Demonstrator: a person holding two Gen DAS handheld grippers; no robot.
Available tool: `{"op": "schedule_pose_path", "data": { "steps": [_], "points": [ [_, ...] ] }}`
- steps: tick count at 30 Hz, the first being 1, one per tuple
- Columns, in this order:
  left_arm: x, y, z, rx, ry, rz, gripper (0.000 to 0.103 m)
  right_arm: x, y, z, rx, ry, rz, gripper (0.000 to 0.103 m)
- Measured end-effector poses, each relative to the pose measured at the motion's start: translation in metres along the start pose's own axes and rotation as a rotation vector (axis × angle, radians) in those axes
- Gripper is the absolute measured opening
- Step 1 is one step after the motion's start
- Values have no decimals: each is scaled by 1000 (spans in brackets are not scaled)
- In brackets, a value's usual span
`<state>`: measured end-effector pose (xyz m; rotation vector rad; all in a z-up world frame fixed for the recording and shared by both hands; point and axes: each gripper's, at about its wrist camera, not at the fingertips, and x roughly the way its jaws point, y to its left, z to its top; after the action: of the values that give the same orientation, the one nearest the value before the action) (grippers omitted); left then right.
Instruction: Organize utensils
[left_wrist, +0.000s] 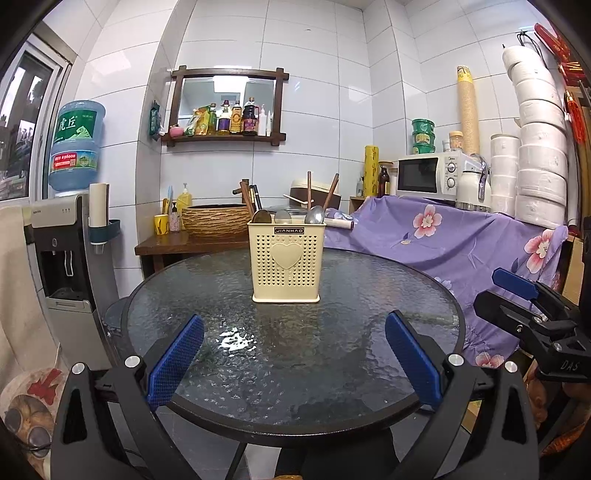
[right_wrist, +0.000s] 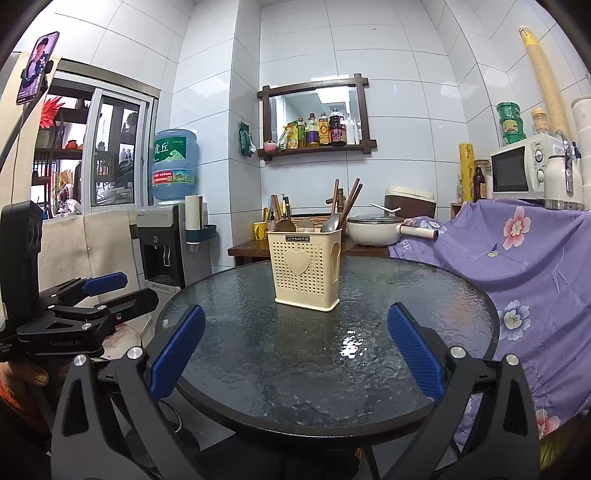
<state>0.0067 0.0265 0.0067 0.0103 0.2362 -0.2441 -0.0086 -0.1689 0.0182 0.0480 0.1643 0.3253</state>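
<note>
A cream perforated utensil holder (left_wrist: 286, 261) (right_wrist: 307, 269) with a heart on its front stands upright near the far side of the round glass table (left_wrist: 258, 369) (right_wrist: 295, 369). Spoons (left_wrist: 314, 215) (right_wrist: 329, 223) and wooden chopsticks (left_wrist: 330, 192) (right_wrist: 351, 199) stick up out of it. My left gripper (left_wrist: 293, 354) hangs open over the table's near edge, nothing between its blue pads. My right gripper (right_wrist: 295, 350) is open and empty too, well short of the holder. Each gripper shows in the other's view: the right one (left_wrist: 517, 291) at the right edge, the left one (right_wrist: 107, 291) at the left.
A purple floral cloth (left_wrist: 461, 243) (right_wrist: 535, 266) covers furniture right of the table, with a microwave (left_wrist: 428, 173) on top. A water dispenser (left_wrist: 62, 258) (right_wrist: 162, 240) stands at the left. Behind the table a wooden side table (right_wrist: 258, 247) carries a pot (right_wrist: 373, 229) and a woven bowl (left_wrist: 216, 219).
</note>
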Motion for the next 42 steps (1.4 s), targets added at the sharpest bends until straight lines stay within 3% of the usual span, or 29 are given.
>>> {"op": "schedule_pose_path", "data": {
  "steps": [42],
  "points": [
    [-2, 1, 0, -15, 8, 6, 97, 2, 3, -2, 1, 11, 7, 97]
  ]
}}
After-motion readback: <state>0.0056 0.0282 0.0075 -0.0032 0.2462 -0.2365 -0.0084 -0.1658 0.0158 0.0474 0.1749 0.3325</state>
